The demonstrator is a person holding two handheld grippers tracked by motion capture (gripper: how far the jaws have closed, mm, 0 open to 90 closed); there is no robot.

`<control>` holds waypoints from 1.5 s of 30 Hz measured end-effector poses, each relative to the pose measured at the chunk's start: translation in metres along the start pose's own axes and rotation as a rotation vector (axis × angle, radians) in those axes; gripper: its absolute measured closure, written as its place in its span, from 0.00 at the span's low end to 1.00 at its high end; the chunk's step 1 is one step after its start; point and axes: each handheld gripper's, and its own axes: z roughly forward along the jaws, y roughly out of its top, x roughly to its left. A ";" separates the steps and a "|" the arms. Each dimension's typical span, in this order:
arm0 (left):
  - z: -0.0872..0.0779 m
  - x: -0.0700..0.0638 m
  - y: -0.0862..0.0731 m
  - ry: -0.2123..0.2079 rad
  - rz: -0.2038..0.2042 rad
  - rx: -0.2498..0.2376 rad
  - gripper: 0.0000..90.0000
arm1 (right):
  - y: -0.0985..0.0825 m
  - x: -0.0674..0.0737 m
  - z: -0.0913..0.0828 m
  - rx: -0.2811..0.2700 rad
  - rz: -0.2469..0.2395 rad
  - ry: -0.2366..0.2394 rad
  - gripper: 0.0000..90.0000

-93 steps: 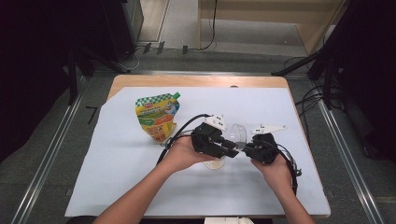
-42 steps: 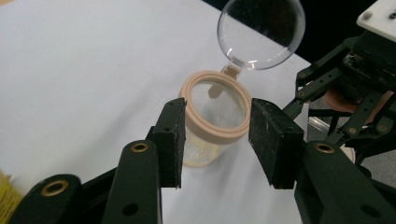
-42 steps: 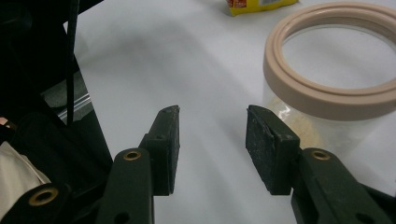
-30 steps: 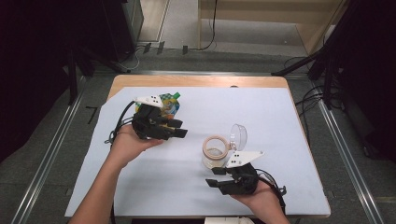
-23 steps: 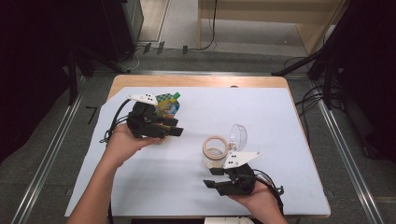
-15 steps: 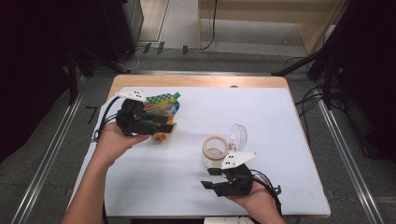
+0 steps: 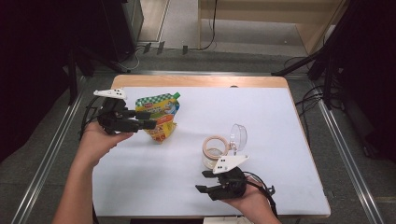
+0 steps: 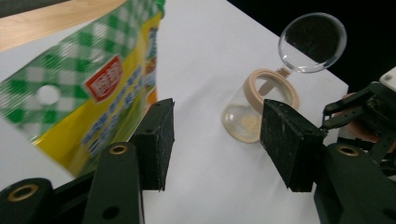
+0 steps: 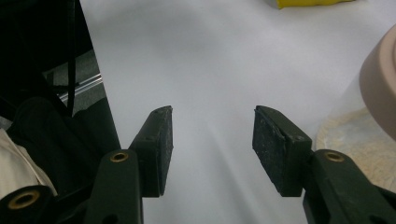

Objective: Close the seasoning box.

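The pouch (image 7: 159, 116), printed in green checks and yellow, lay at the left of the white surface (image 7: 280, 121), its spout toward the far edge. The left gripper (image 7: 148, 120) was held just beside it, and its jaws had just been opening; in the left gripper view the pouch (image 8: 79, 88) was seen outside the left jaw, with nothing between the pads. Further right, a small clear jar (image 7: 215, 151) with a tan rim stood with its clear hinged lid (image 7: 239, 136) raised. The right gripper (image 7: 201, 184) was held near the front edge, just below the jar; its jaws had likewise been opening, apart over bare surface, the jar (image 9: 369, 116) outside the right jaw.
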 end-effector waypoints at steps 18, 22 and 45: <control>-0.008 0.040 -0.023 0.094 -0.084 0.000 0.49 | 0.000 -0.001 0.004 0.003 0.002 0.002 0.53; 0.012 0.042 -0.023 0.092 -0.077 0.028 0.52 | 0.000 -0.001 0.008 0.006 -0.004 0.008 0.53; 0.045 0.033 -0.018 0.091 -0.044 0.002 1.00 | 0.012 0.000 0.022 -0.076 0.040 0.024 0.54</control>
